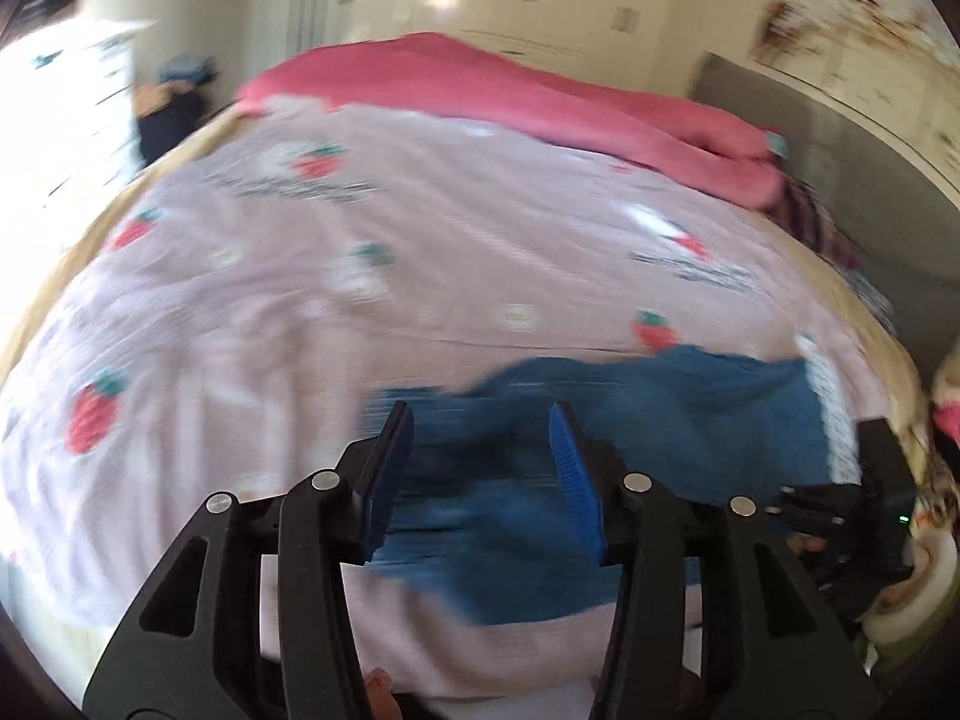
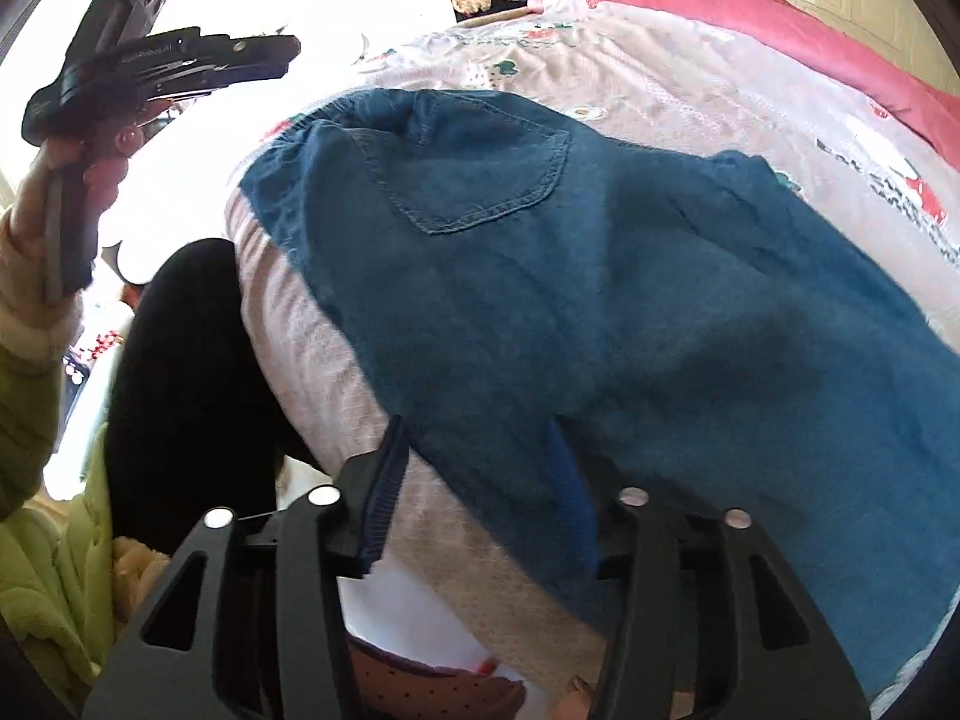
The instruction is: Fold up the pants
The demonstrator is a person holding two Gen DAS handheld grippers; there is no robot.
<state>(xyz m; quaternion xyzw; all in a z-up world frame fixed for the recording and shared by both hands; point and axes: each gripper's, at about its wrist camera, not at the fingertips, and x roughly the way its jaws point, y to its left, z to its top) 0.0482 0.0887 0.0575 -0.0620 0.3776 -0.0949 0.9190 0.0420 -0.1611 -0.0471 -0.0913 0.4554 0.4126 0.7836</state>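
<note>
On a strawberry-print bedspread (image 1: pixel 420 252), blue pants (image 2: pixel 600 300) lie at 12 o'clock of the right gripper (image 2: pixel 477 420) — both grippers released; only its view shows the left gripper (image 2: pixel 180 60) aloft.

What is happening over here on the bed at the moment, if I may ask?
A person holding a gripper in each hand is folding blue denim pants laid on a pink strawberry-print bedspread. Both grippers are open: the left gripper is above the pants, raised clear of the cloth in the right wrist view, and the right gripper hovers over the pants' near edge, gripping nothing.
</note>
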